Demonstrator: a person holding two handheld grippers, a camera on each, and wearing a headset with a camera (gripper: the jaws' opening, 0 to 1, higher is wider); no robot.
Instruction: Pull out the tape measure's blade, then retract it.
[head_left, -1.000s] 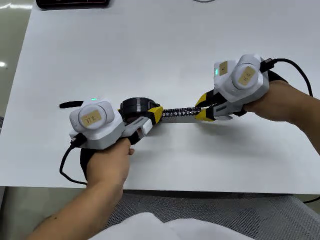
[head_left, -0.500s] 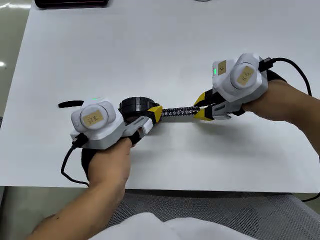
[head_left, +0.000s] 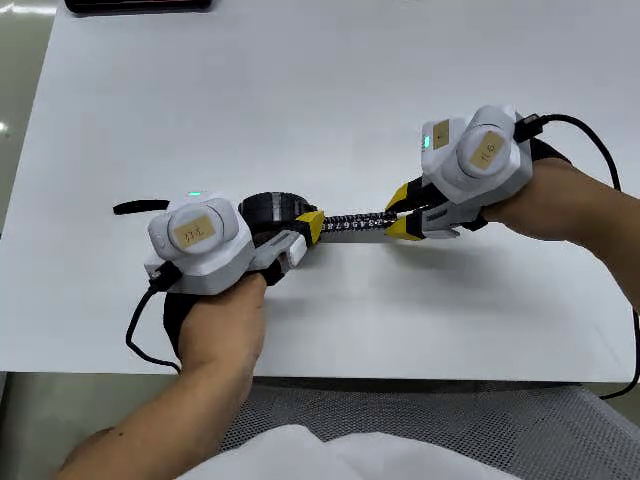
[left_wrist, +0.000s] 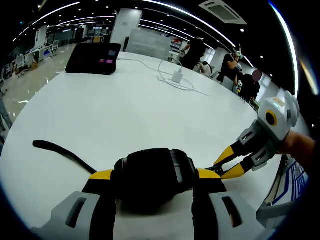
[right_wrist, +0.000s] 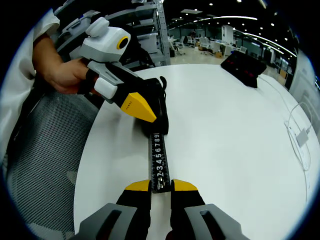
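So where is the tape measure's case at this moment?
In the head view the black case sits on the white table, left of centre, clamped between the fingers of the left gripper; its blade runs right to the right gripper.

tape measure: round black case, flat on table near front edge | blade: black, white numerals, partly out, level above table

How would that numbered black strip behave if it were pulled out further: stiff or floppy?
Probably fairly stiff at this length: the blade runs straight from the case to the right tool, with no visible sag. It looks thin and narrow, so a longer unsupported length might buckle.
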